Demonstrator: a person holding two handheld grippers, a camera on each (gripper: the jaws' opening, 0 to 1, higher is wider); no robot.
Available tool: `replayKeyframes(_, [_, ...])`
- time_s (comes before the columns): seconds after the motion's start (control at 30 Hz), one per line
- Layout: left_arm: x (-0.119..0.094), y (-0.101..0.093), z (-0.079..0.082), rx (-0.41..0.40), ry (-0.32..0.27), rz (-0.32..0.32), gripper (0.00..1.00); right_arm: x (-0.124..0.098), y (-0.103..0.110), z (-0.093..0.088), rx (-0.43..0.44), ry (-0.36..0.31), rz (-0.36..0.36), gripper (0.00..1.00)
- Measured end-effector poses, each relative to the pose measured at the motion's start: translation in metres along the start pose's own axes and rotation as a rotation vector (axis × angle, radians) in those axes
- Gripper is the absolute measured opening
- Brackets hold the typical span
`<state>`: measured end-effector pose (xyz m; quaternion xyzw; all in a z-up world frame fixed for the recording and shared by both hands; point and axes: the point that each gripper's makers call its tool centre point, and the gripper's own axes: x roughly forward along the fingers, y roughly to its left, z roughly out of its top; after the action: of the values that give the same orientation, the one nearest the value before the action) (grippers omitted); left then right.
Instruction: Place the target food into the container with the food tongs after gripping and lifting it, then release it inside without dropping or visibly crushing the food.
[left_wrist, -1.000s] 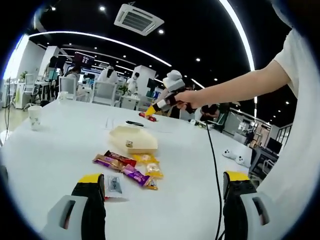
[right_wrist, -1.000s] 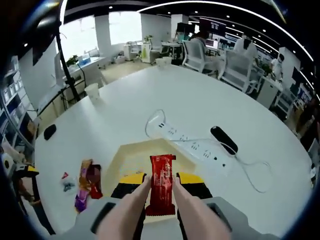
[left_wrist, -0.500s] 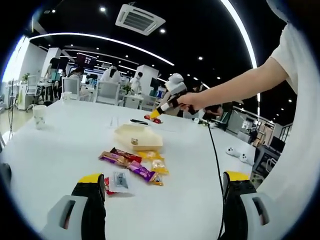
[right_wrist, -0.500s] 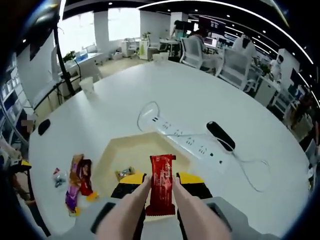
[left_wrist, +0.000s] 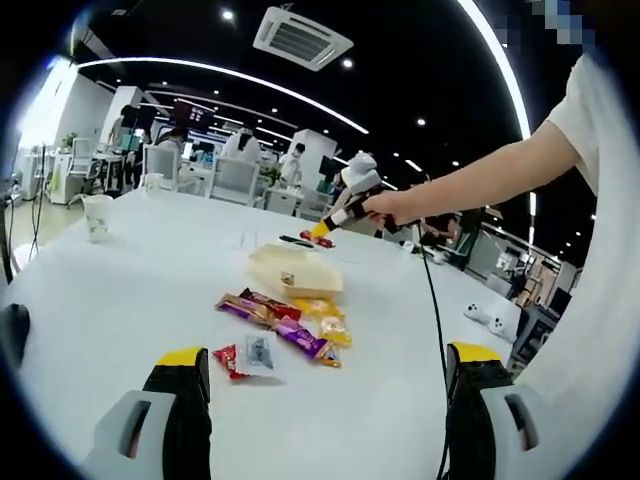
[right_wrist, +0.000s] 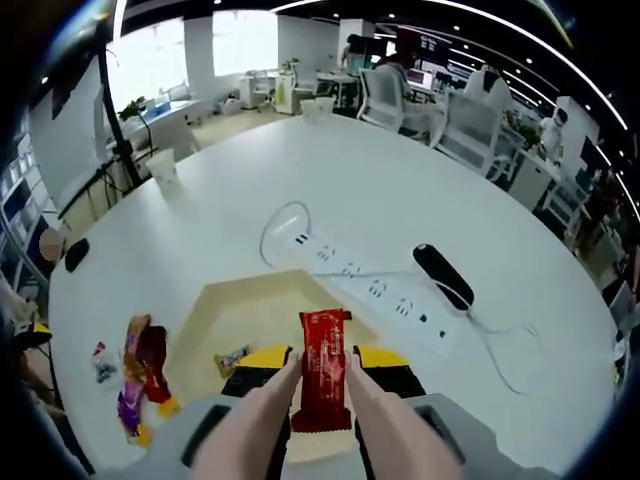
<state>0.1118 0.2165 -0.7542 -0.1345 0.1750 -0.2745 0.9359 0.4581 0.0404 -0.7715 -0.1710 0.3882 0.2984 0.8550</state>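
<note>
Right now the right gripper (right_wrist: 320, 372) clamps a red snack bar (right_wrist: 323, 366) at lower centre, poised over the cream container (right_wrist: 228, 320) for release. Left gripper (left_wrist: 325, 385) hangs open, idle, loose snacks (left_wrist: 283, 330) mid-frame.

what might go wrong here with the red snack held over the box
The red snack bar is pinched only at its lower end by the right tool, so it might slip early. It hangs near the far rim of the container; released now, it may land by the power strip.
</note>
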Motion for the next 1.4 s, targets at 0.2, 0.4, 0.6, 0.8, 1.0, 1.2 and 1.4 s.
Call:
replayKeyframes(0.2, [-0.002, 0.008, 0.006, -0.001, -0.009, 0.015, 0.99, 0.003, -0.003, -0.004, 0.015, 0.009, -0.022, 0.26])
replayKeyframes(0.4, [-0.006, 0.012, 0.012, -0.008, -0.038, 0.026, 0.99, 0.001, -0.001, -0.009, 0.019, 0.01, -0.021, 0.25])
replayKeyframes(0.6, [-0.006, 0.009, 0.01, -0.004, -0.036, 0.015, 0.99, -0.009, 0.002, -0.01, 0.025, -0.004, -0.021, 0.25])
replayKeyframes(0.8, [-0.01, 0.007, 0.018, 0.006, -0.061, 0.015, 0.99, -0.019, 0.002, -0.011, 0.055, -0.03, -0.018, 0.25])
replayKeyframes(1.0, [-0.013, 0.004, 0.019, 0.008, -0.065, 0.005, 0.99, -0.035, 0.02, -0.009, 0.093, -0.074, 0.004, 0.25])
replayKeyframes(1.2, [-0.013, 0.0, 0.018, 0.005, -0.067, -0.011, 0.99, -0.053, 0.035, -0.012, 0.114, -0.081, 0.025, 0.26])
replayKeyframes(1.4, [-0.007, -0.005, 0.011, -0.004, -0.051, -0.024, 0.99, -0.061, 0.043, -0.02, 0.124, -0.079, 0.031, 0.26])
